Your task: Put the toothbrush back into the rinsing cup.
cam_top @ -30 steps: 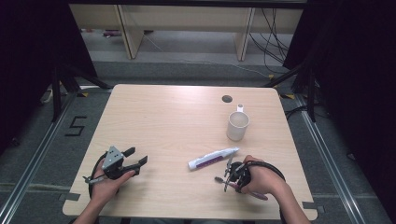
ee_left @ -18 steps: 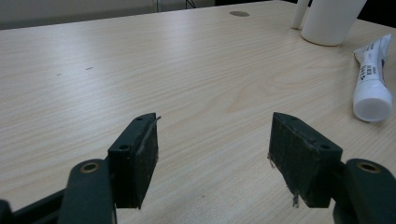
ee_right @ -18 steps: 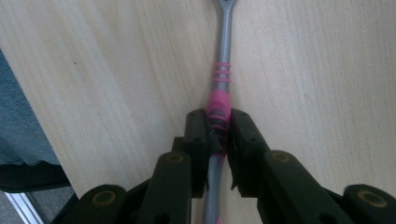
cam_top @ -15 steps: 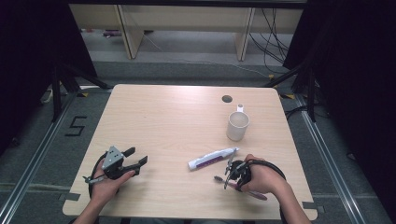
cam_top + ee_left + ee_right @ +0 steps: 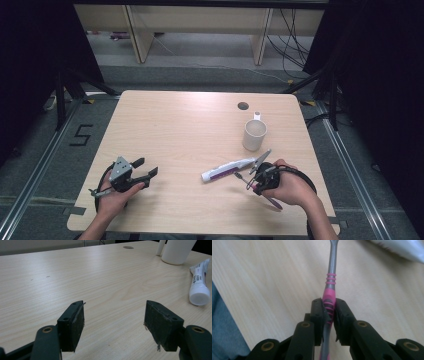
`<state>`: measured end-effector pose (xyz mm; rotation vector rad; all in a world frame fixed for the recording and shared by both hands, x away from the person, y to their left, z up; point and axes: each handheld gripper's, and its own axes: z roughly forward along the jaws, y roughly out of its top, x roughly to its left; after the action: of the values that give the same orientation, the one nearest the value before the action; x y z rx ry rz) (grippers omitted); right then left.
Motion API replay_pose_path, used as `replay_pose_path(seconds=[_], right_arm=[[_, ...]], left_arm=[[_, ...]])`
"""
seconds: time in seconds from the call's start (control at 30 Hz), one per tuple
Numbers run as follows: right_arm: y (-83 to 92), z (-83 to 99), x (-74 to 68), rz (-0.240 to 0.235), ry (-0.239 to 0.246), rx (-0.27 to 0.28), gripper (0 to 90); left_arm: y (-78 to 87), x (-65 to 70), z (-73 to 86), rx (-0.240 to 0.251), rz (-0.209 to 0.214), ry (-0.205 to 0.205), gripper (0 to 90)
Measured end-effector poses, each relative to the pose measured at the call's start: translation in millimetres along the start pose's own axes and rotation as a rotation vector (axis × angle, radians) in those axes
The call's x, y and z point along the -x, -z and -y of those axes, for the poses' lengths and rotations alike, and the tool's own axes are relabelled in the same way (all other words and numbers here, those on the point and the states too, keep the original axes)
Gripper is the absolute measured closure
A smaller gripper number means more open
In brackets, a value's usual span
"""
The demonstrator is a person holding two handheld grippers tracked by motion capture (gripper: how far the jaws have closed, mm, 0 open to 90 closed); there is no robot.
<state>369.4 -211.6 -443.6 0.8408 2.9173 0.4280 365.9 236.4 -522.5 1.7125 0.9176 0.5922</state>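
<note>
A pink and grey toothbrush (image 5: 331, 277) is clamped by its handle in my right gripper (image 5: 329, 308), low over the table at the front right. In the high view its tail end (image 5: 274, 202) sticks out below the right hand, and my right gripper (image 5: 253, 181) is just right of a white toothpaste tube (image 5: 227, 170) lying flat. A white mug (image 5: 254, 134) stands upright behind the tube. My left gripper (image 5: 145, 169) rests at the front left, jaws wide open on nothing (image 5: 115, 325), facing the tube (image 5: 198, 282) and the mug (image 5: 178, 250).
The light wooden table (image 5: 180, 130) has a round cable hole (image 5: 243, 106) at the back right, behind the mug. Dark floor with rails surrounds the table, and a wooden bench stands beyond it.
The right hand has shifted slightly with the toothbrush held in its jaws. The left gripper, tube and mug have not moved.
</note>
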Motion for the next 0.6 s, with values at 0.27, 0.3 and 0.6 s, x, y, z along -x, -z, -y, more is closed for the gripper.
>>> replay_pose_path(seconds=[0.27, 0.3, 0.6], right_arm=[[9.5, 11.0, 8.2, 0.029, -0.09, 0.119, 78.9], [9.5, 11.0, 8.2, 0.029, -0.09, 0.119, 78.9], [16.4, 19.4, 11.4, 0.073, -0.149, 0.253, 78.9]], left_arm=[[0.1, -0.5, -0.8, -0.003, -0.003, -0.023, 32.1], [0.1, -0.5, -0.8, -0.002, -0.003, -0.023, 32.1], [0.0, -0.6, -0.9, -0.003, -0.004, -0.024, 31.7]])
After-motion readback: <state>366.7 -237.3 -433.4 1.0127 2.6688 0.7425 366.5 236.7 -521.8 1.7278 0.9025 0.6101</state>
